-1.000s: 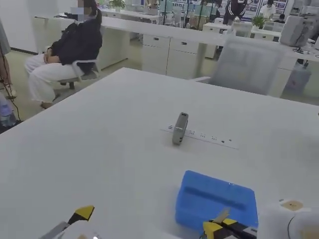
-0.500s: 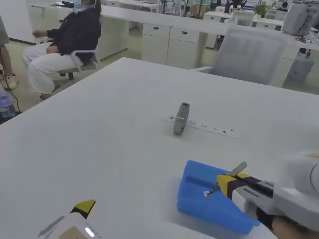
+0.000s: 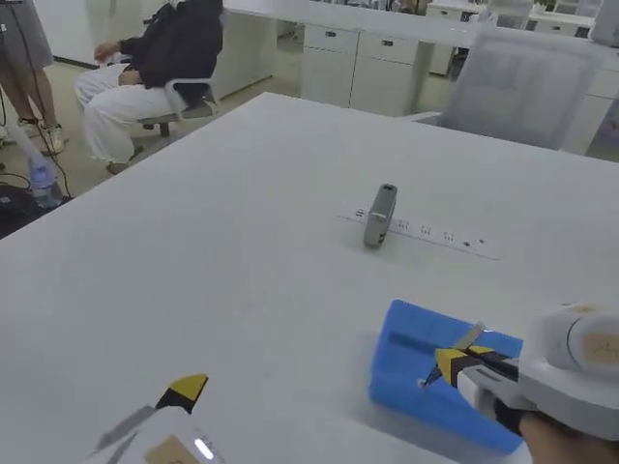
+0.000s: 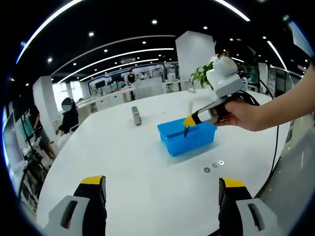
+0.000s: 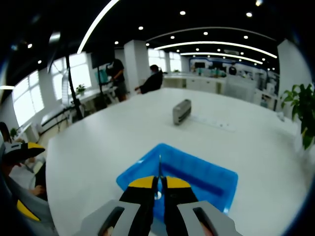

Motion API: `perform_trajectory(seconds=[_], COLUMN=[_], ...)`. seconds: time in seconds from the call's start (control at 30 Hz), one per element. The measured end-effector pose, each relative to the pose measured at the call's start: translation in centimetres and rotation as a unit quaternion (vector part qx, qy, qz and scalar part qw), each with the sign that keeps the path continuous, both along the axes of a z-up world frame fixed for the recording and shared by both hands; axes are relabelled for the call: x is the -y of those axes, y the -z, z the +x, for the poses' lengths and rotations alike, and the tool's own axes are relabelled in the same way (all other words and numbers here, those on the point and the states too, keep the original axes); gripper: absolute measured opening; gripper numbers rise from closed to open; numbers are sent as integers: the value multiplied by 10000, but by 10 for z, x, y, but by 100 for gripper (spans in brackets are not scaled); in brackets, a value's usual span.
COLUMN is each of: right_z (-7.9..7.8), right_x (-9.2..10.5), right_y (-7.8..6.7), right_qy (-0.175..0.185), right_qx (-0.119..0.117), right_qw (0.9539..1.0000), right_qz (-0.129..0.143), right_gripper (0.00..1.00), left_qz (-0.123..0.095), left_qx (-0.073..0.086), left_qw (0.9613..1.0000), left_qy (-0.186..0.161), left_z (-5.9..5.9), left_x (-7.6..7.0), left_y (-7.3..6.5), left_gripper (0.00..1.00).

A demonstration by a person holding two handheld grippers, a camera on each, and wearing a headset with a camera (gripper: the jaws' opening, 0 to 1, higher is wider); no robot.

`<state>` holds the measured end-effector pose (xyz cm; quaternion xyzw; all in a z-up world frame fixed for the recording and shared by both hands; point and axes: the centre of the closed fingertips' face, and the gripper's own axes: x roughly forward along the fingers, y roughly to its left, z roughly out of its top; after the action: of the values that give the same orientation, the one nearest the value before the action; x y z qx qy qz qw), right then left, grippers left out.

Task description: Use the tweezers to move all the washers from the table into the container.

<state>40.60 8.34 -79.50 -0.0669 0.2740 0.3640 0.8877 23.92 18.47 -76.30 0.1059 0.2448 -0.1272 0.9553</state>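
The blue container point(image 3: 416, 333) stands near the table's front right. My right gripper point(image 3: 455, 362) hangs over it, shut on thin metal tweezers point(image 5: 159, 173) whose tips point down into the container point(image 5: 197, 174). A small pale speck sits at the tips; I cannot tell whether it is a washer. Three washers point(image 4: 214, 165) lie on the table beside the container point(image 4: 172, 137), on its near side. My left gripper point(image 4: 161, 183) is open and holds nothing, well back from the container. The right gripper point(image 4: 189, 120) shows there in a hand.
A grey block point(image 3: 379, 215) stands at mid-table beside a flush socket strip point(image 3: 435, 235). A person sits on a chair point(image 3: 160, 58) past the far left corner. An office chair point(image 3: 537, 82) stands at the far edge.
My right gripper with the tweezers has come up from the bottom edge to over the blue container and points its tips into it. The head camera has shifted; the left gripper stays low.
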Motion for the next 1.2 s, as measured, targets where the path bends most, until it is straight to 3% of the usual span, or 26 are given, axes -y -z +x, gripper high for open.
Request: perform_trajectory(seconds=[0.33, 0.43, 0.77, 0.9, 1.0, 1.2], right_z=[-2, -1, -2, -6, -11, -26], right_x=[-6, -6, -5, -5, -1, 7], right_y=[9, 12, 10, -4, -14, -38], right_qy=[-153, -235, -299, -241, -250, -266], right_qx=[26, 217, 88, 87, 208, 357], right_qw=[9997, 9991, 9991, 9996, 9994, 9990], right_qz=[-161, -291, -289, -119, -86, 44], right_gripper=[2, 2, 3, 3, 3, 3], left_qz=[12, 67, 74, 83, -11, 18], left_qx=[-50, -107, -102, -85, -22, -10], left_qw=[10000, 9999, 9999, 9999, 10000, 10000], left_qy=[12, -9, -28, -28, -34, -31], left_z=[0, 0, 0, 0, 1, 1], left_x=[1, -1, -1, -2, -1, -1], left_y=[2, 4, 4, 3, 0, 0], left_gripper=[96, 96, 96, 96, 97, 98])
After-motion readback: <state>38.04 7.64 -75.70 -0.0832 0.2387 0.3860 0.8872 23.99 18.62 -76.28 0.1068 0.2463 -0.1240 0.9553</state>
